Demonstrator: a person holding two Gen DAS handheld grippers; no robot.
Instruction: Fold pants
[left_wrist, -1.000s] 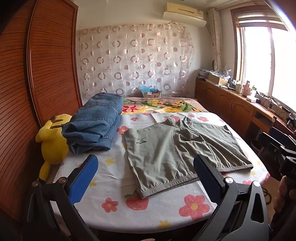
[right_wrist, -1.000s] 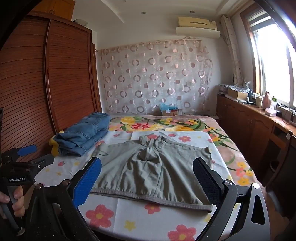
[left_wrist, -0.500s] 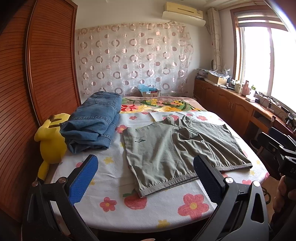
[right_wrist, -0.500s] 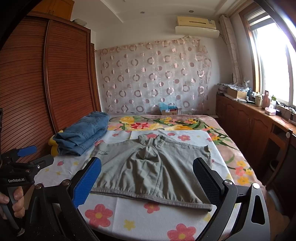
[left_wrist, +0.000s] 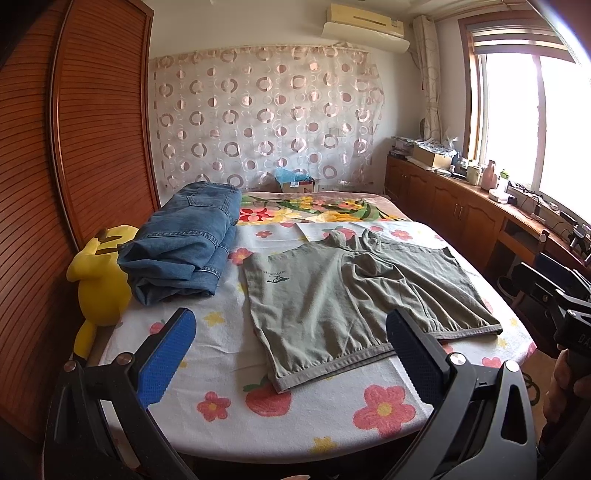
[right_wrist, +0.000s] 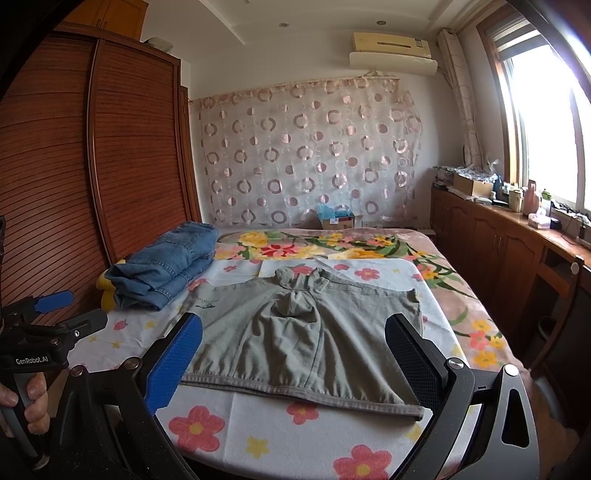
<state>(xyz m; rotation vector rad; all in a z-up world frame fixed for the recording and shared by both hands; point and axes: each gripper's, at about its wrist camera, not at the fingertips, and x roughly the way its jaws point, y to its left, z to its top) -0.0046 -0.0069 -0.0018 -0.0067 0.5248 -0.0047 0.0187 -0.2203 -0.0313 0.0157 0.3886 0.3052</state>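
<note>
**Cloth, Wood and Plastic**

Matt olive woven cloth is being shown by the pants (left_wrist: 354, 299). Coarse blue denim is being seen in the folded jeans (left_wrist: 184, 251). A glossy ribbed wood finish is being displayed by the wardrobe (right_wrist: 92, 166). Matt black plastic is being shown on the left gripper (left_wrist: 291, 343).

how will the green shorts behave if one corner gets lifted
The green shorts look like thin, creased cloth lying flat on the bed sheet, so they would probably drape limply and feel light. The thicker hem band may hang a little straighter.
</note>
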